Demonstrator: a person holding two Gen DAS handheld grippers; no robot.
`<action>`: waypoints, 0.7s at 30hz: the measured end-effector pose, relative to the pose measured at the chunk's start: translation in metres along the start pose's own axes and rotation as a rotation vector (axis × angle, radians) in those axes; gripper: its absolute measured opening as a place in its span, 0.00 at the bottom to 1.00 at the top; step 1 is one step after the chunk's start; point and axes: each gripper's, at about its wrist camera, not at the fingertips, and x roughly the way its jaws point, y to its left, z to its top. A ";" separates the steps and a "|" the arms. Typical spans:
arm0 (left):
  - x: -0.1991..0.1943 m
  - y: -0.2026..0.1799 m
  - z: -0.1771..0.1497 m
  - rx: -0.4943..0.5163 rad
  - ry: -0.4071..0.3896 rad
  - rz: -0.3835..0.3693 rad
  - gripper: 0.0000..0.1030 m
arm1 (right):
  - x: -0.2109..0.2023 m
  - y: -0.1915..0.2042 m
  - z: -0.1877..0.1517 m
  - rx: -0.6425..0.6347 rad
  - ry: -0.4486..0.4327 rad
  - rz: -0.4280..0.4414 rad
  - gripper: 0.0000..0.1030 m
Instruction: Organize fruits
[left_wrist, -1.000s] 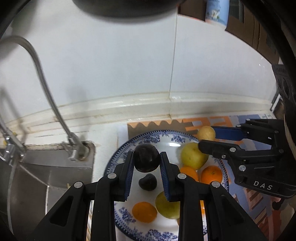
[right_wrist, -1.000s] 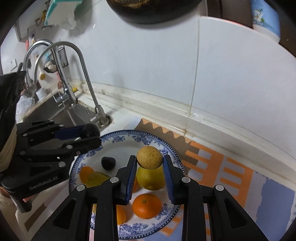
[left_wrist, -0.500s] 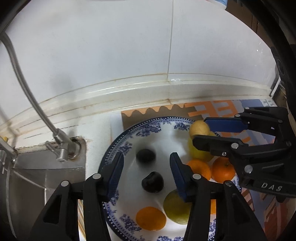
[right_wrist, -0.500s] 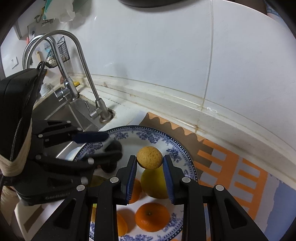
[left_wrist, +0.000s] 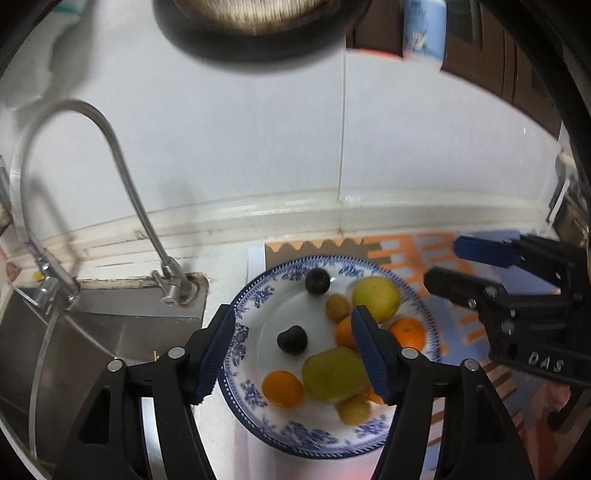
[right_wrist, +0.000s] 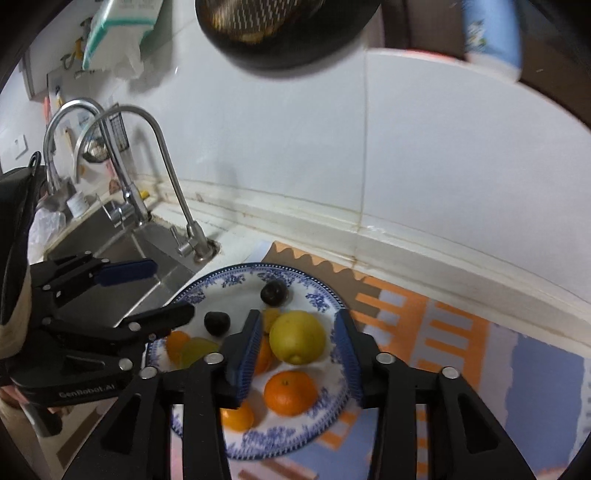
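Note:
A blue-and-white plate (left_wrist: 255, 302) (right_wrist: 317, 291) holds several fruits: two dark plums (left_wrist: 317, 280) (left_wrist: 291, 339), yellow lemons (left_wrist: 375, 297) (right_wrist: 297, 336), oranges (left_wrist: 282, 387) (right_wrist: 290, 391) and a small tan fruit (left_wrist: 337, 306). My left gripper (left_wrist: 293, 350) is open and empty above the plate's near side; it also shows in the right wrist view (right_wrist: 147, 288). My right gripper (right_wrist: 295, 354) is open and empty above the lemon; it also shows in the left wrist view (left_wrist: 458, 262).
A steel sink (left_wrist: 92, 332) with a curved tap (left_wrist: 122, 177) lies left of the plate. A patterned orange and blue mat (right_wrist: 461, 332) lies under and right of the plate. A white tiled wall (left_wrist: 295, 147) stands behind. A dark strainer (right_wrist: 280, 29) hangs overhead.
Both grippers opened and let go: the dark plum and the small tan fruit now lie on the plate. Both grippers have drawn back and up from the plate.

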 end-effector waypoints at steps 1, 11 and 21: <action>-0.007 -0.002 0.000 -0.002 -0.018 0.004 0.67 | -0.009 0.000 -0.002 0.005 -0.018 -0.017 0.52; -0.082 -0.034 -0.017 0.029 -0.156 0.068 0.82 | -0.094 0.002 -0.027 0.057 -0.119 -0.150 0.67; -0.139 -0.062 -0.043 0.022 -0.215 0.015 0.91 | -0.169 0.008 -0.060 0.102 -0.192 -0.237 0.82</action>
